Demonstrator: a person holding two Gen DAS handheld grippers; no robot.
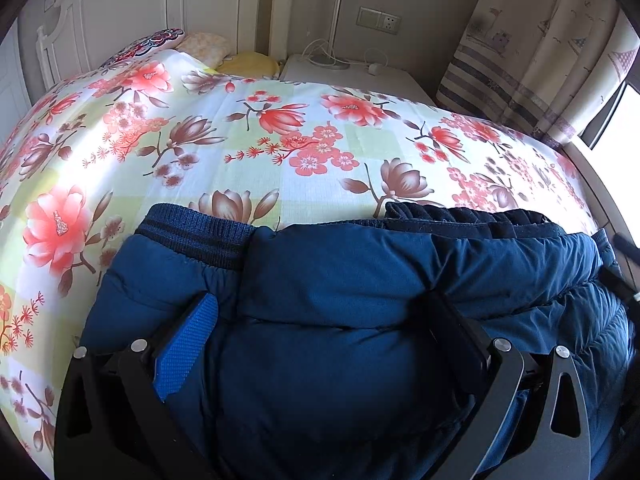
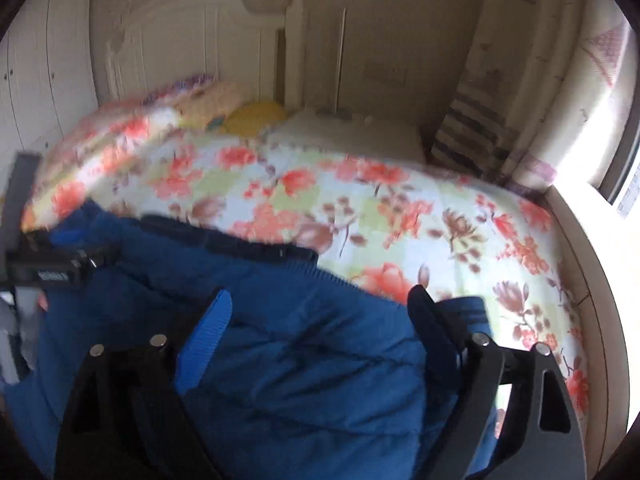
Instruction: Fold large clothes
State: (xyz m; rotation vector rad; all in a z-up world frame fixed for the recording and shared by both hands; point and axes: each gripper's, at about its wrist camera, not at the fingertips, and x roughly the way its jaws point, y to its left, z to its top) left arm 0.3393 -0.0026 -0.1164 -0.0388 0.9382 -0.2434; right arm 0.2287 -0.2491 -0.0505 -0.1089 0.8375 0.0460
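Item: blue padded jacket [image 1: 340, 320], quilted, lying bunched on the near part of the bed's floral sheet [image 1: 240, 152], its ribbed knit cuff [image 1: 196, 236] pointing toward the far side and its dark collar edge [image 1: 480, 216] showing at the right

Left hand-held gripper [image 1: 324, 320]: fingers standing wide apart, pressing down into the jacket's padding, one blue pad [image 1: 188, 352] showing at the left, the other finger sinking into a fold at the right; whether any cloth is being pinched cannot be told

Right hand-held gripper [image 2: 320, 320]: fingers also standing wide, straddling a puffed section of the jacket [image 2: 300, 360] near its right edge, blue pad [image 2: 208, 336] at the left, dark finger [image 2: 428, 320] at the right; this view is blurring

Also showing: the left unit's black body [image 2: 52, 268] at the left of the right wrist view; pillows [image 1: 200, 46] lying at the far head of the bed; white headboard [image 1: 132, 12]; white nightstand [image 1: 352, 76] standing far right of the bed; patterned curtain [image 1: 540, 52] hanging at the right
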